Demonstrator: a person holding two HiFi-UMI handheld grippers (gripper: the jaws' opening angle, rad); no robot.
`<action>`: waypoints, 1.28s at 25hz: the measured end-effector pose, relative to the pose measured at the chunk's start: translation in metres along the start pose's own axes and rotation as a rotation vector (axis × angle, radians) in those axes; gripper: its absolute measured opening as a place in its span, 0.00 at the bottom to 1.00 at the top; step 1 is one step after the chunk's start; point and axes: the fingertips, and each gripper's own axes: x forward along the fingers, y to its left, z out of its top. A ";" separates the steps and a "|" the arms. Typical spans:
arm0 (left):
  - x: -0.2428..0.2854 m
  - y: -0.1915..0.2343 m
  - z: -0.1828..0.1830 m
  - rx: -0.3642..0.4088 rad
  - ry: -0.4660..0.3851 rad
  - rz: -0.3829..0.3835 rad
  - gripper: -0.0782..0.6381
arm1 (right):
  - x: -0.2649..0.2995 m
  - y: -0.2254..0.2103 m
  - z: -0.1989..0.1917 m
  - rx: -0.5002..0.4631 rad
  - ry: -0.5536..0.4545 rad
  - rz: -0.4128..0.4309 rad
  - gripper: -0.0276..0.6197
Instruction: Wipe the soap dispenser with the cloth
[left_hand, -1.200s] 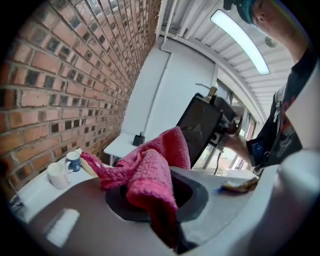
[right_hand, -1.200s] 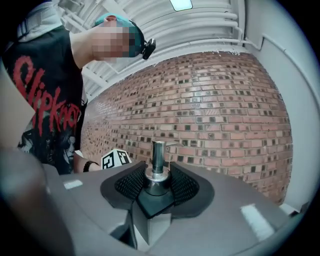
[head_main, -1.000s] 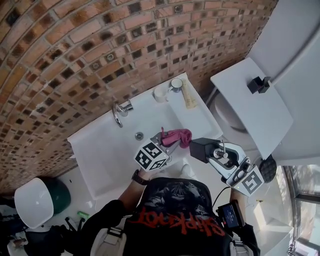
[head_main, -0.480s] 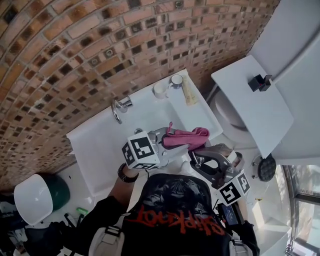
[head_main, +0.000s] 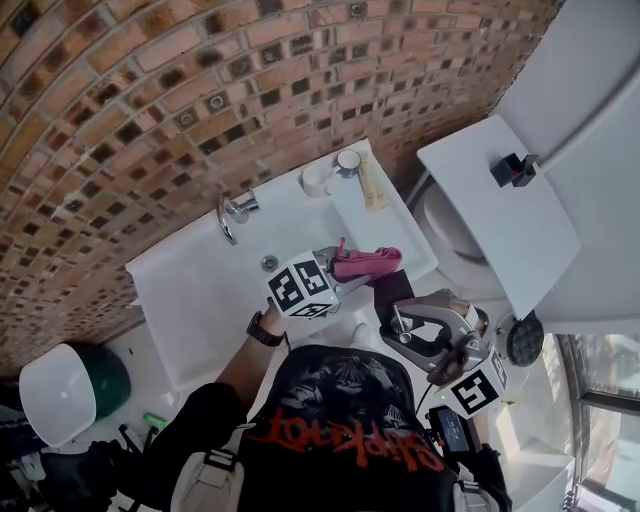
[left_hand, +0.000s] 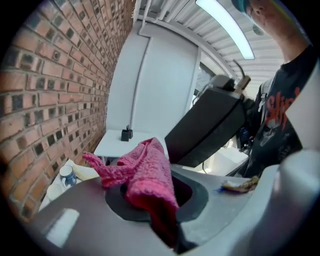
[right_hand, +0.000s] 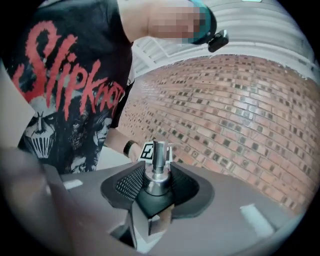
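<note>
I am getting only a partial look at the soap dispenser (right_hand: 156, 186). In the right gripper view the tongs are covering most of its dark body, and just the chrome collar and pump are standing clear. In the head view the pink cloth (head_main: 366, 263) is lying across the top of the black body. I cannot tell whether the cloth is pressing on the dispenser or only hanging just beside it. In the left gripper view the body is filling the background right behind the cloth.

The right tongs (right_hand: 157, 182) are standing fairly wide, with both ribbed pads clamping the dispenser's neck. The left tongs (left_hand: 159, 197) are squeezing together on a bunched fold of the cloth, the rest spilling forward over the pads.

The left forearm is reaching across the front of the white sink (head_main: 200, 290), with a dark wristband (head_main: 262, 330) showing. Its tongs are pointing toward the dispenser. The right hand is sitting close in front of the black shirt, and it is carrying the dispenser in the air off the sink's front corner, next to the cloth.
</note>
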 end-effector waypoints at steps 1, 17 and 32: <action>0.009 0.003 -0.016 -0.003 0.046 0.003 0.18 | -0.004 -0.004 0.003 0.022 -0.029 -0.011 0.29; 0.018 -0.073 0.052 -0.137 -0.333 -0.211 0.18 | -0.031 -0.068 -0.120 0.652 -0.014 -0.426 0.28; 0.048 -0.009 -0.046 -0.150 -0.131 0.158 0.18 | -0.034 -0.073 -0.108 0.666 -0.117 -0.381 0.28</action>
